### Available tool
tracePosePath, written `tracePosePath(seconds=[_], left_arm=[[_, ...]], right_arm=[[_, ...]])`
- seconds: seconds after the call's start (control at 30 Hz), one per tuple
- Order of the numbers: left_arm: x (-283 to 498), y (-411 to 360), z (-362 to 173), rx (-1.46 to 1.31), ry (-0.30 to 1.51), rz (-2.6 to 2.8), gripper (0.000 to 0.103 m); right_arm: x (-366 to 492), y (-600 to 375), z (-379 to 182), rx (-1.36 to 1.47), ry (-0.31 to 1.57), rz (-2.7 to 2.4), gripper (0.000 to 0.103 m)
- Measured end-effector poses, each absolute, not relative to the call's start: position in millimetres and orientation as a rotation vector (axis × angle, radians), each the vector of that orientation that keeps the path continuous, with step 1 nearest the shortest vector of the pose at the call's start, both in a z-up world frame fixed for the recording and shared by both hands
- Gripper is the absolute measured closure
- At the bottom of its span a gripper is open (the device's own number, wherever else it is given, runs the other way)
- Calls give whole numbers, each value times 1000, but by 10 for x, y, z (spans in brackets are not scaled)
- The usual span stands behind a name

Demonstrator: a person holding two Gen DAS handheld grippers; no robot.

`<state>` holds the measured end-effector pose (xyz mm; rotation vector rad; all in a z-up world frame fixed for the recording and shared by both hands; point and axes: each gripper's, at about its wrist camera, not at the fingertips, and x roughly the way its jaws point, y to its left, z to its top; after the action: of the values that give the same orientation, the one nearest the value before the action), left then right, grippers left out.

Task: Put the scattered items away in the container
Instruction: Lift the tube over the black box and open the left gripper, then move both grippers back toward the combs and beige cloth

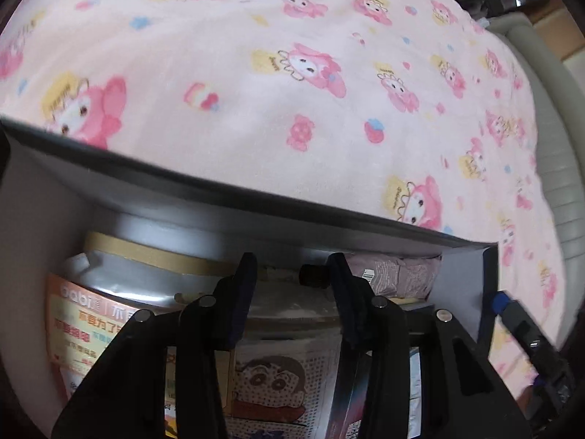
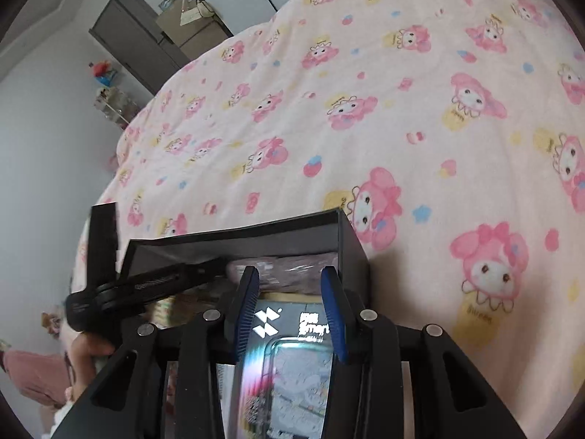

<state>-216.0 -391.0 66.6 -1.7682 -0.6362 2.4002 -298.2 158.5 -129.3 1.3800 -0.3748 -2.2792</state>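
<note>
One pink cartoon-print blanket (image 2: 365, 109) covers the bed, and at its near edge sits the black box (image 2: 351, 245), already holding a silver pouch (image 1: 139, 274), a mauve packet (image 1: 395, 274) at the far right, and a cartoon-face pack (image 1: 278, 376). The left gripper (image 1: 292, 274) hangs over the box with jaws parted, nothing visibly pinched. The right gripper (image 2: 290, 285) clamps a dark phone-case package (image 2: 292, 358) above the box's near side.

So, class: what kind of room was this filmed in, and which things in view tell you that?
Most likely a bedroom. A bed with a pink cartoon-print blanket fills both views, a padded bed frame edges it, and a dark wardrobe stands against the far wall.
</note>
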Motion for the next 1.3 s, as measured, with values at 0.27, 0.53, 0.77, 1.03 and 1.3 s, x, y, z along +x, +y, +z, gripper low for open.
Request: tracePosePath(seconds=[0.27,0.53,0.77,1.03,1.3], left_arm=[[-2109,-3981,574,-1789,-684,2364,61],[-1728,-3830,1064,-1630,-551,2378,54],[-996,-3614,1716,-1413,-374,2452,49],[-348,-3720,2148,-1350,-236,2512,48],[278,-3807,2298,-1342,-185,2506,43]], right_arm=[[-2918,1823,-1170,1326,-439,-2382,71],[-2730,1706,-1115,1349,-278,-2447,71],[-2177,1353,-819,1240,-170,-2483,67],[-1488,1241,-547,1181,-188,-2501,67],[-848,1082,-326,1142,-200,-2493,67]])
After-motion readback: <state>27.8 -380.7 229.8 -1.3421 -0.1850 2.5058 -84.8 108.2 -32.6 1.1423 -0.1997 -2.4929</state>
